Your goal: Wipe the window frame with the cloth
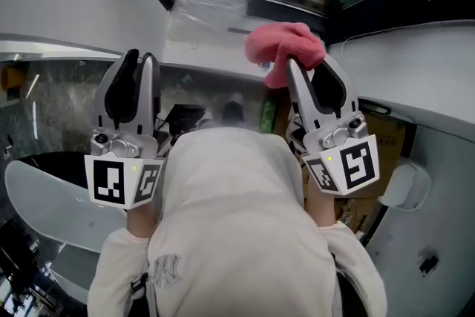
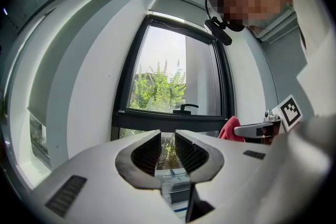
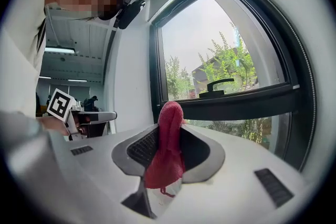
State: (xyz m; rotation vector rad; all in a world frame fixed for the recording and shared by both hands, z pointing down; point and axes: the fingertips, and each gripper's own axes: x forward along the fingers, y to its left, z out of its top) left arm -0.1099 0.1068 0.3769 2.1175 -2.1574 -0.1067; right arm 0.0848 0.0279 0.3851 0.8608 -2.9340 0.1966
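Note:
A pink-red cloth (image 1: pixel 286 44) is bunched between the jaws of my right gripper (image 1: pixel 308 67), which is shut on it. In the right gripper view the cloth (image 3: pixel 169 139) stands up from the jaws and hangs down between them. Ahead is the black window frame (image 3: pixel 236 104) with its handle (image 3: pixel 227 84); the cloth is short of the frame and apart from it. My left gripper (image 1: pixel 139 59) is held up level with the right one, its jaws close together with nothing between them. The left gripper view shows the frame's horizontal bar (image 2: pixel 168 120) beyond the left gripper (image 2: pixel 168 136), and the cloth (image 2: pixel 229 127) at the right.
White wall panels (image 2: pixel 94 92) flank the window on both sides. A white ledge (image 1: pixel 208 56) runs below the glass in the head view. Lower down are a pale oval surface (image 1: pixel 44 204) at the left and a cardboard box (image 1: pixel 390 137) at the right.

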